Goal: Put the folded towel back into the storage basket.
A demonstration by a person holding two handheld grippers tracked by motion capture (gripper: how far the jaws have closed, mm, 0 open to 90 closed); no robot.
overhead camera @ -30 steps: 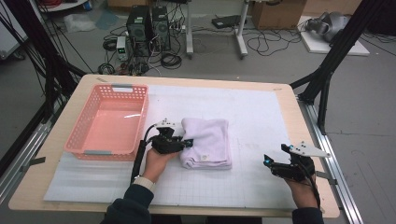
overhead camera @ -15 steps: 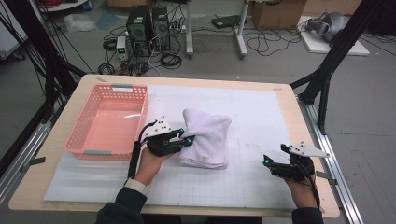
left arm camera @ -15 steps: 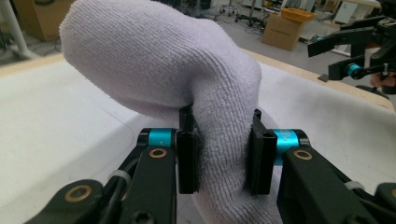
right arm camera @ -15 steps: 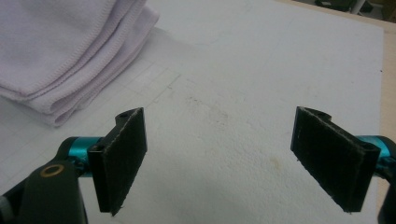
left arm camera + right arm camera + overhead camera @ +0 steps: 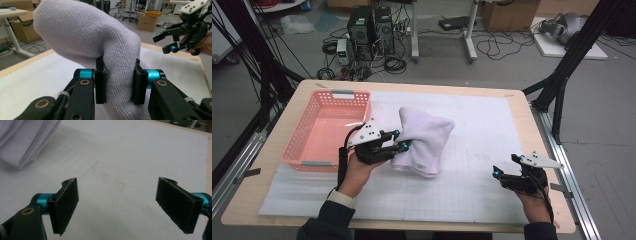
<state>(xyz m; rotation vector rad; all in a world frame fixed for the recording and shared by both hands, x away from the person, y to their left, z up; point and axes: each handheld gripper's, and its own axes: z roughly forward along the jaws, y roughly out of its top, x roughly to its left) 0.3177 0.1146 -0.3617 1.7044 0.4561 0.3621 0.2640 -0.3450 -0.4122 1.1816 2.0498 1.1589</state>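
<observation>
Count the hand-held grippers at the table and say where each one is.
2. The left hand-held gripper is beside the pink basket, clamped on the white towel; the right hand-held gripper is open near the table's right edge.

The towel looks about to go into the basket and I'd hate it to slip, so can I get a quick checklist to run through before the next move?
1. Left tongs shut on the towel: ok, both pads press into a thick fold.
2. Towel off the table: not ok, in the high view its lower edge looks to touch the white mat.
3. Towel folded: cannot tell, it hangs bunched from the grip.
4. Pink basket ready: ok, nothing lies in it, and it sits just beside the left tongs.
5. Right tongs out of the way: ok, open, nothing between them, near the table's right edge.
</observation>
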